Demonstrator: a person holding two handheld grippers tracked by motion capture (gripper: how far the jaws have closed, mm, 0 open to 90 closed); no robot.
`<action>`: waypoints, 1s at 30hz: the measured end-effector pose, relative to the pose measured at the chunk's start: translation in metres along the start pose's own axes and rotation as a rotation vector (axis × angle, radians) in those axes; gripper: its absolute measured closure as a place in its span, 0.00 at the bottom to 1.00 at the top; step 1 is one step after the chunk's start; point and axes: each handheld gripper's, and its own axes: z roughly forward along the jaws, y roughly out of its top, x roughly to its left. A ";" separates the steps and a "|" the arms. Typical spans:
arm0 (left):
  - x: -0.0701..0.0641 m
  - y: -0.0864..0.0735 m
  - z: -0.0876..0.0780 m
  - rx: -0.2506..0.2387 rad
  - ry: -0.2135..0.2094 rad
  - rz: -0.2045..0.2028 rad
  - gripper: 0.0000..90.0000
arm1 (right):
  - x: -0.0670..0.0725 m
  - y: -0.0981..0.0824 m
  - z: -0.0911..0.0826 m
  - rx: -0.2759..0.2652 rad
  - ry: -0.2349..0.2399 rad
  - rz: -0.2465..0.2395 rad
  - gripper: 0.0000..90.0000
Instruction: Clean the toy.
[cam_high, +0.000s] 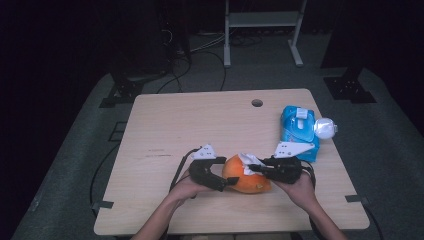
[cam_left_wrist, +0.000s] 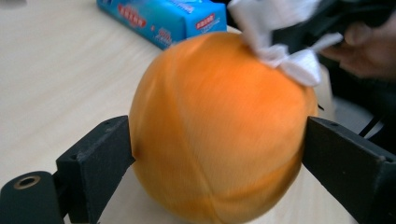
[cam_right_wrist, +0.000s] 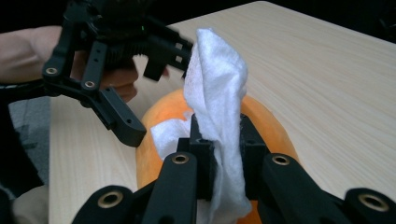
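At the lower centre of the high view, a white wipe (cam_right_wrist: 217, 93) is pinched in the right claw (cam_high: 256, 168) and laid on the orange fruit (cam_high: 245, 180) resting on the desk (cam_high: 165, 125). The fruit is straddled by the spread left claw (cam_high: 227, 181); contact cannot be told. Firmer bracing is advised, so that wiping does not roll it.

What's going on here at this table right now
A person is wiping an orange pumpkin-like ball on the wooden table with two hand-held grippers. The right gripper has its fingers shut on a white wipe and holds it against the top of the ball. The left gripper has its fingers spread wide on either side of the ball. A blue wipe pack lies at the table's right edge.
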 end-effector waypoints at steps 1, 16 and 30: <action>-0.001 -0.001 0.001 -0.008 -0.002 0.013 0.16 | -0.001 0.000 -0.001 0.000 -0.003 0.006 0.89; -0.032 0.007 0.004 0.019 0.083 0.274 0.30 | 0.019 0.012 0.000 0.005 -0.018 -0.089 0.89; -0.038 0.008 0.007 0.019 0.092 0.298 0.31 | 0.041 0.015 0.017 0.047 0.023 -0.153 0.89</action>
